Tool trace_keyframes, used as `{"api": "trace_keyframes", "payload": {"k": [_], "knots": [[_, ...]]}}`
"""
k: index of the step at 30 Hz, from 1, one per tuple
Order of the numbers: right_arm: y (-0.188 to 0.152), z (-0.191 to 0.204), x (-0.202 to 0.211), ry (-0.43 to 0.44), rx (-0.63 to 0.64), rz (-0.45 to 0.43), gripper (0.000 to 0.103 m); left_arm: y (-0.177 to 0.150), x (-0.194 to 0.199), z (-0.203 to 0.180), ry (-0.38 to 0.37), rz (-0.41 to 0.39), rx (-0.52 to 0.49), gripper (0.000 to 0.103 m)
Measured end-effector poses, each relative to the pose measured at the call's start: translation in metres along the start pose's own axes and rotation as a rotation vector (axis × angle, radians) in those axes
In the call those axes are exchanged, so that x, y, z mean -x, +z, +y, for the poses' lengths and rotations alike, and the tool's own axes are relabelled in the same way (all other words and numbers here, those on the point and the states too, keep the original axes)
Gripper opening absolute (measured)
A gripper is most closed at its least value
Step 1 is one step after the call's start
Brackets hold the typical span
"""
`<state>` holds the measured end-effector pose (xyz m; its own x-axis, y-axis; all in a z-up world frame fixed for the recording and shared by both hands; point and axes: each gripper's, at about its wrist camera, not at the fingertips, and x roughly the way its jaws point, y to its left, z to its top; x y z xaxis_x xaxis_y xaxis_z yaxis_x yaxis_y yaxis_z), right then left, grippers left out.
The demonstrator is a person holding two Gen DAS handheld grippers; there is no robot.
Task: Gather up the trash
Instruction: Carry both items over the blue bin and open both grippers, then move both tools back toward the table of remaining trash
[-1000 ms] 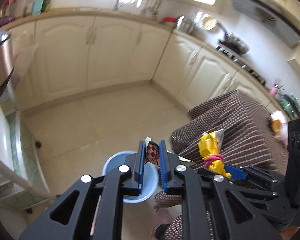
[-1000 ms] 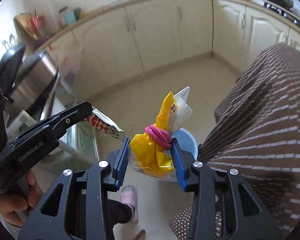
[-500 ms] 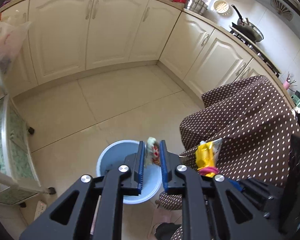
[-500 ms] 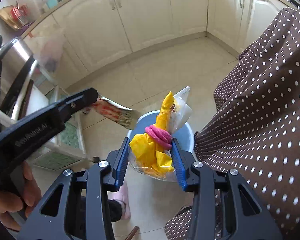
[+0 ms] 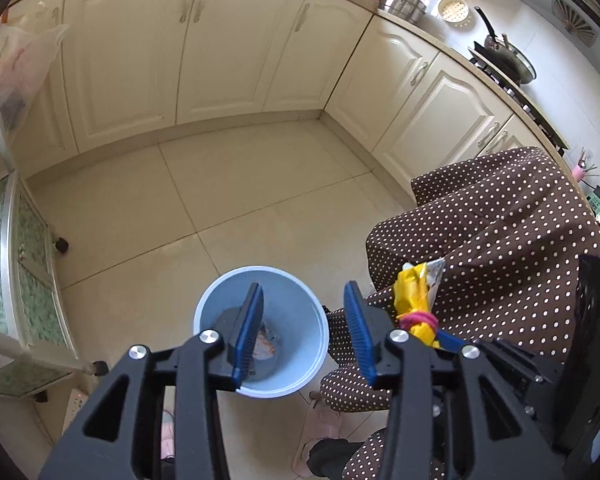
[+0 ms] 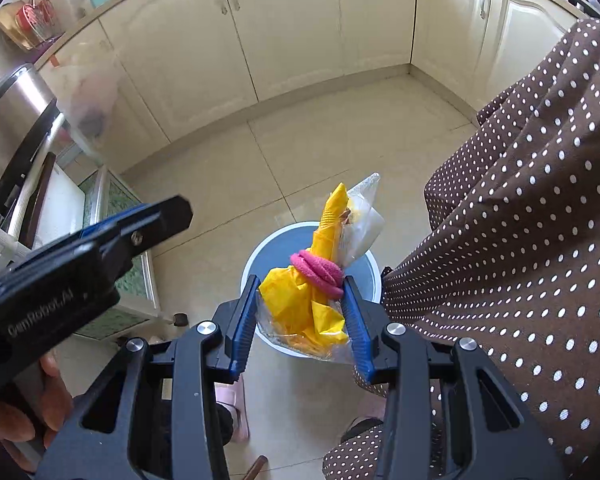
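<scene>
Left gripper [image 5: 303, 330] above the light-blue bin [image 5: 260, 330] on the tiled floor, jaws just opened, nothing between them; a red-white wrapper [image 5: 266, 342] lies in the bin. Right gripper [image 6: 300, 316] clamps a yellow plastic bag [image 6: 308, 300] tied with a pink band [image 6: 318, 274], just right of the bin.

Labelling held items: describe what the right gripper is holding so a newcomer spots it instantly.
Beside the brown polka-dot tablecloth, above the light blue bin on the tiled floor, the right gripper clamps a yellow bundle in clear plastic. A pink hair tie wrapped around its neck marks it.
</scene>
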<state>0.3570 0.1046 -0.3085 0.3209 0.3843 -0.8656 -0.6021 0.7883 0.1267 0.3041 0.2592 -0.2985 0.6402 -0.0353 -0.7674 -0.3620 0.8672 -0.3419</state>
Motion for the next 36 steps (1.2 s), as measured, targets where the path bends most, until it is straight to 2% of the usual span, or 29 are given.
{"api": "trace_keyframes", "payload": {"k": [3, 10, 12, 14, 21, 25, 29, 36], "knots": [[0.003, 0.003, 0.001, 0.001, 0.006, -0.008, 0.039, 0.001, 0.005, 0.005, 0.007, -0.009, 0.010, 0.048], [0.021, 0.017, 0.000, -0.022, 0.039, -0.063, 0.041, 0.009, 0.021, 0.017, 0.020, -0.050, 0.027, 0.049], [0.026, 0.018, 0.001, -0.034, 0.043, -0.089, 0.053, 0.012, 0.024, 0.020, 0.024, -0.056, 0.032, 0.050], [0.030, 0.020, 0.005, -0.055, 0.052, -0.116, 0.057, 0.014, 0.026, 0.022, 0.025, -0.061, 0.037, 0.050], [0.028, 0.014, 0.025, -0.076, 0.046, -0.145, 0.057, 0.014, 0.041, 0.013, 0.014, -0.079, 0.022, 0.051], [0.025, 0.010, 0.054, -0.122, 0.050, -0.184, 0.057, 0.017, 0.058, 0.001, -0.013, -0.101, 0.006, 0.051], [0.021, 0.004, 0.101, -0.154, 0.052, -0.263, 0.058, 0.017, 0.084, -0.022, -0.048, -0.140, -0.033, 0.051], [0.004, -0.029, 0.197, -0.237, 0.024, -0.422, 0.062, 0.014, 0.135, -0.098, -0.152, -0.211, -0.172, 0.054]]}}
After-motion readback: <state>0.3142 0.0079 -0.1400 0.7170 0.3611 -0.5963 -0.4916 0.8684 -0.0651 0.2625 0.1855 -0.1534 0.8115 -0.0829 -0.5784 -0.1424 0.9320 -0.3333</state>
